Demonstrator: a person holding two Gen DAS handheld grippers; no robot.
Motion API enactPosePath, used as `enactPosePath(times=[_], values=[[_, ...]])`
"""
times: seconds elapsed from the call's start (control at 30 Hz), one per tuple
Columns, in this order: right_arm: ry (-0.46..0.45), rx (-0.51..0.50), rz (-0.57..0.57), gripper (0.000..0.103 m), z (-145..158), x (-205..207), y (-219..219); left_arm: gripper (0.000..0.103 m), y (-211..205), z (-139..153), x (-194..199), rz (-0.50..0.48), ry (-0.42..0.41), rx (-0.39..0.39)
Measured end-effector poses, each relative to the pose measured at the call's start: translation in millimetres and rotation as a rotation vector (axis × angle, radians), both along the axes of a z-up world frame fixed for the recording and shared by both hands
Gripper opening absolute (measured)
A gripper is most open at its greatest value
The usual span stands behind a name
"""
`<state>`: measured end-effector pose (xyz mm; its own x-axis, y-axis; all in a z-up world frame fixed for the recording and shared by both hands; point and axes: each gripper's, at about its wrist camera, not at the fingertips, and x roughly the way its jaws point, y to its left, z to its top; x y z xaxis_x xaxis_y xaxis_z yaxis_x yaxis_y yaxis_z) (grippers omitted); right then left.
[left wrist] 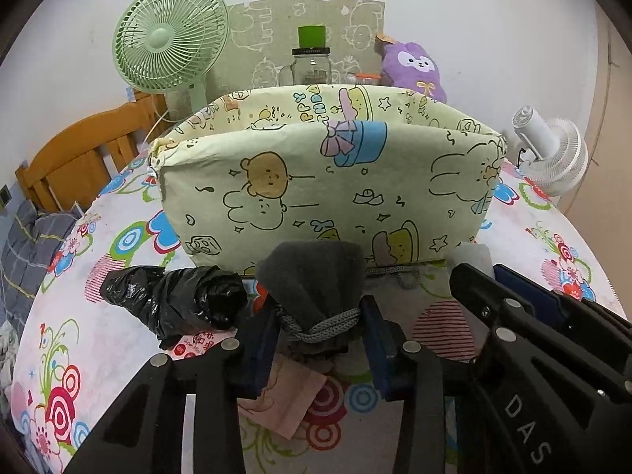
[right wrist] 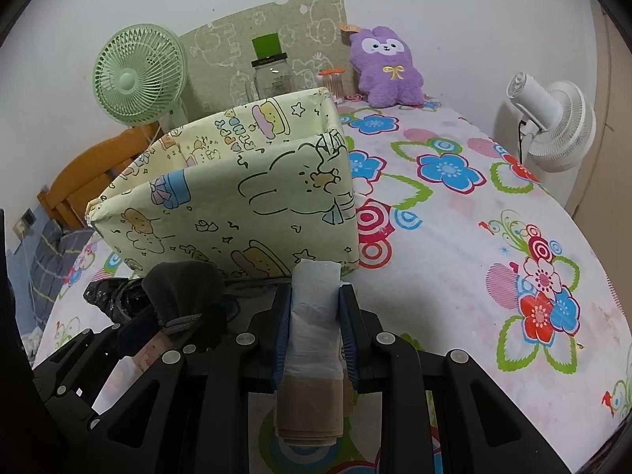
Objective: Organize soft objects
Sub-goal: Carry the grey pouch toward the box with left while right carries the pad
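Blue-padded left fingers (left wrist: 316, 328) pinch a grey pouch (left wrist: 314, 280); right fingers (right wrist: 315, 328), tilted downward, clamp a white roll (right wrist: 314, 316).

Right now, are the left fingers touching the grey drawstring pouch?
Touching. The left wrist view shows both blue fingers of the left gripper pressed against the grey drawstring pouch at its cinched neck, no gap either side.

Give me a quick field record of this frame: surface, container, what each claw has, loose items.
surface: floral sheet
container: cartoon-print box, open top, nothing visible inside
left claw: closed on grey drawstring pouch, in front of the box
right claw: shut on white plastic-bag roll
loose: black plastic bag, left of the pouch
background: green fan, white fan, purple plush
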<state>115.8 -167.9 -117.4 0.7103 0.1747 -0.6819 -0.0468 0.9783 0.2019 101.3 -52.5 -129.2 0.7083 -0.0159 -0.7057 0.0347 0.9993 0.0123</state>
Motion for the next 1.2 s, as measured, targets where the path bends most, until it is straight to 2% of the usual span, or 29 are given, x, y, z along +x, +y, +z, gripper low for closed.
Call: enactPosePath(times=[0.6,1.2], values=[[-0.060,-0.011,-0.031,0.027,21.9,-32.2,-0.8,0.039,3.0,21.8,-34.0,-0.010,-0.051,-0.021],[-0.146,-0.009,-0.033,0.027,60.1,-64.8,4.6,0.039,11.7,60.2,-67.1,-0.003,-0.136,-0.027]])
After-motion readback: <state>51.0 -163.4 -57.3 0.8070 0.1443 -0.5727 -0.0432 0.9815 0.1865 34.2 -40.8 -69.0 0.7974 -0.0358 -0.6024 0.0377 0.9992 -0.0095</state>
